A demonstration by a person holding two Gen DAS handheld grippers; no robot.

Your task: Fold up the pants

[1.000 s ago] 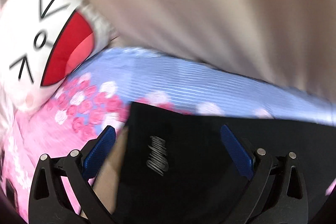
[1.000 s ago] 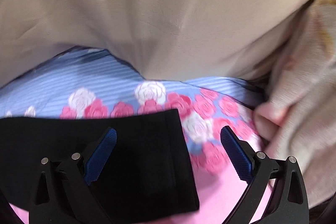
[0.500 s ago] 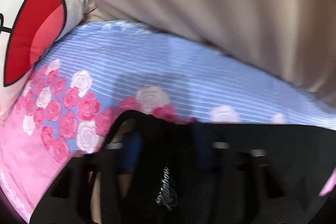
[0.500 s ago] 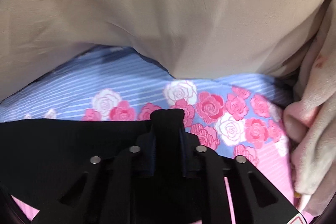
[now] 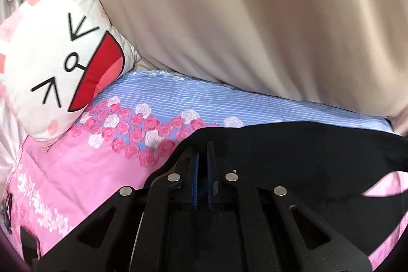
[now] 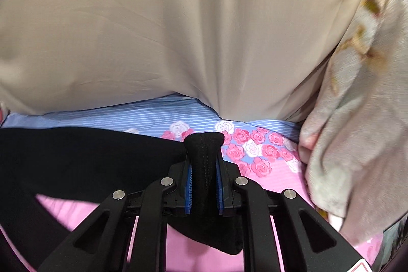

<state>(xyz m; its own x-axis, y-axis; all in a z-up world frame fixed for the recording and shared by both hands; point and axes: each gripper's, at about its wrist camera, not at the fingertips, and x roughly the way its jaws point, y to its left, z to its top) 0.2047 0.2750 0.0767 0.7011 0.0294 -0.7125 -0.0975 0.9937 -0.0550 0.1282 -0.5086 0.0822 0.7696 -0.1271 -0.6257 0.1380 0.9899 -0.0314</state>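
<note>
My left hand-held gripper (image 5: 202, 165) was clenched on one black corner of the pants (image 5: 293, 159); my right hand-held gripper (image 6: 204, 167) pinched a bunched hem. The pants hung between them over the flowered bedsheet (image 5: 158, 103), limp and light. I judged corner grips best, since soft cloth sags. Beyond lay a beige duvet (image 6: 178, 29).

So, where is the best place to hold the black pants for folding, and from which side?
At the two corners of the lifted edge of the black pants, from the near side: the right gripper pinches a bunched hem, the left gripper the other corner.
</note>
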